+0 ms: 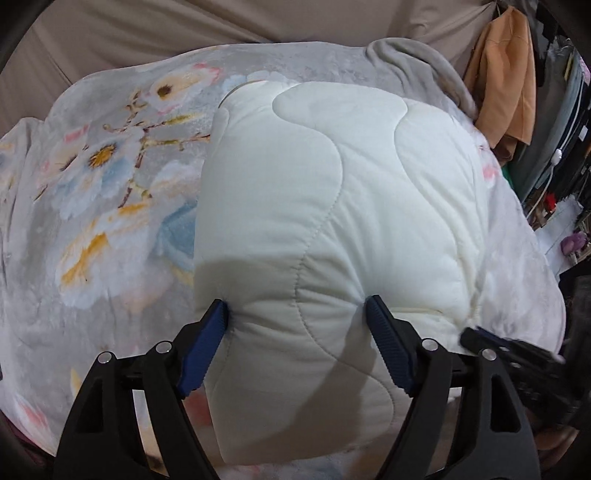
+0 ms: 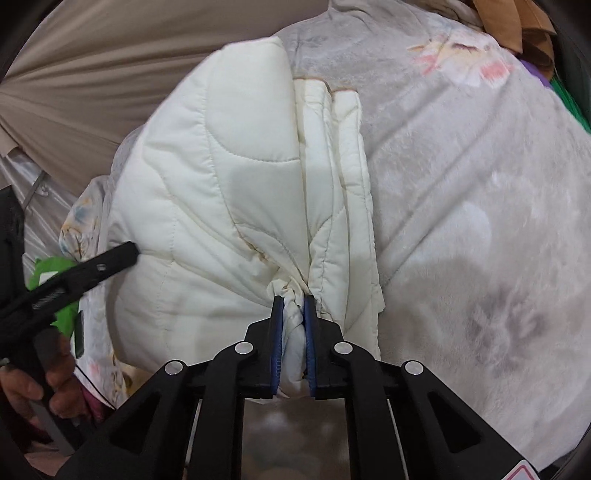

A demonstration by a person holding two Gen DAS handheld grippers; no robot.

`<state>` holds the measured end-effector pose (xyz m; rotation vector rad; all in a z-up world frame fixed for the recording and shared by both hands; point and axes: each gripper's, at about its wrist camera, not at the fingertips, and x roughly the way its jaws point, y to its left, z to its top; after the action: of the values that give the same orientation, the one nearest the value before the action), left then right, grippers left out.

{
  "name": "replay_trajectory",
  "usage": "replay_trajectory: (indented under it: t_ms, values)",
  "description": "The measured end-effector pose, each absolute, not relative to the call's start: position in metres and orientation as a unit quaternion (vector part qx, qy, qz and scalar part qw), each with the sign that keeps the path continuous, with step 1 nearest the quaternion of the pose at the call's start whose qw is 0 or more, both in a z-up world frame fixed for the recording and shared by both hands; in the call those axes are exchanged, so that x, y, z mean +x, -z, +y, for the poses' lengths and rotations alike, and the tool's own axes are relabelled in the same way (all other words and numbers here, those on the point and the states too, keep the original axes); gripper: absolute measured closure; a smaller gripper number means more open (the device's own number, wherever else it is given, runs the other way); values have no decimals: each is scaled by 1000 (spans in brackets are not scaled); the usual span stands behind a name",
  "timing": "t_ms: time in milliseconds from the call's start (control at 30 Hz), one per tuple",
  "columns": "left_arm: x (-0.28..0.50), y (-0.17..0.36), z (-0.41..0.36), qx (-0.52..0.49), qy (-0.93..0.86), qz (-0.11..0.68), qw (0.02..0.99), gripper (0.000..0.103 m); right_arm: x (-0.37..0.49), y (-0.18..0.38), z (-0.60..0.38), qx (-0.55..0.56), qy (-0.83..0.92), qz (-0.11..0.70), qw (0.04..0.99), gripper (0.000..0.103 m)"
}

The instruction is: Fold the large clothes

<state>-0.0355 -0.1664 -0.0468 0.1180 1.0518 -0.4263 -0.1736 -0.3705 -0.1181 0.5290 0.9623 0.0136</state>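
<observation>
A white quilted garment [image 1: 332, 192] lies folded in a thick bundle on a grey floral blanket [image 1: 110, 166]. My left gripper [image 1: 297, 306] is wide open, its blue pads straddling the near rounded fold of the bundle and touching it on both sides. My right gripper [image 2: 293, 301] is shut on a bunched corner of the white garment [image 2: 229, 184] at the bundle's near edge. The right gripper also shows in the left wrist view [image 1: 517, 354] at the lower right. The left gripper shows in the right wrist view [image 2: 88, 269] at the left.
The grey floral blanket [image 2: 461, 184] covers the bed all around the bundle. A beige sheet [image 1: 184, 26] lies beyond it. Orange cloth [image 1: 506, 77] and hanging clothes stand at the far right. A green item [image 2: 59, 280] sits by the person's hand [image 2: 33, 391].
</observation>
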Motion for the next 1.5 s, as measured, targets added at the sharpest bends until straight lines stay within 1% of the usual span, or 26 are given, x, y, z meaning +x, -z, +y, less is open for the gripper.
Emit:
replay_trajectory:
  t_ms: [67,133,167,200,233,333,400,500,533,567,600,667,700,767,833,933,967,1033,1167,1233,1267,1333,1433,1500]
  values:
    - [-31,48,-162,46,197,501,841,28,-175,91,-367,235,-1,443,865,90]
    - [-27,47,-159,32,189,503,843,28,-174,59,-367,226,2,411,883,89]
    - [-27,47,-159,31,189,504,843,28,-170,46,-369,223,5,396,891,87]
    - [-27,46,-159,31,187,503,843,28,-162,36,-371,221,5,387,895,83]
    - [-28,46,-159,31,187,501,844,28,-151,28,-374,220,6,383,897,81]
    - [-29,45,-159,30,184,501,845,28,-113,23,-383,218,6,385,897,75]
    - [-28,44,-158,27,183,501,845,28,-93,31,-388,212,20,395,894,68]
    - [-29,41,-156,23,179,500,847,28,-66,53,-388,216,16,419,882,67]
    - [-29,40,-155,22,178,499,848,28,-59,58,-386,214,10,424,880,70]
    - [-28,40,-154,20,176,499,848,29,-54,63,-384,207,4,426,881,87]
    - [-28,38,-152,16,175,499,849,31,-54,63,-381,199,2,425,883,97]
    - [-28,30,-146,7,175,495,851,36,-60,50,-385,203,0,399,894,100]
    - [-29,24,-142,3,172,490,854,36,-67,41,-388,202,0,381,902,101]
    - [-31,13,-134,-9,172,480,860,36,-79,27,-393,190,9,359,914,102]
    - [-29,10,-131,-9,170,479,861,36,-82,36,-398,189,22,371,909,102]
    - [-23,28,-140,-3,179,501,847,34,-68,99,-403,168,36,450,876,102]
    - [-22,34,-143,-7,185,502,845,33,-68,108,-403,164,37,457,873,102]
    - [-21,40,-149,9,178,508,843,34,-70,100,-404,163,44,457,873,101]
    - [-19,42,-149,9,178,517,837,34,-111,48,-402,183,38,411,892,100]
    - [-19,39,-146,3,181,521,834,34,-139,35,-395,190,30,407,893,94]
    - [-19,36,-144,-3,184,522,833,35,-151,32,-390,198,24,407,892,92]
    - [-23,27,-139,-20,192,520,832,35,-173,34,-378,206,15,412,887,92]
    - [-31,16,-137,-23,202,513,834,34,-199,49,-362,206,19,428,880,92]
    - [-34,12,-135,-25,207,512,833,34,-208,55,-360,220,28,424,878,87]
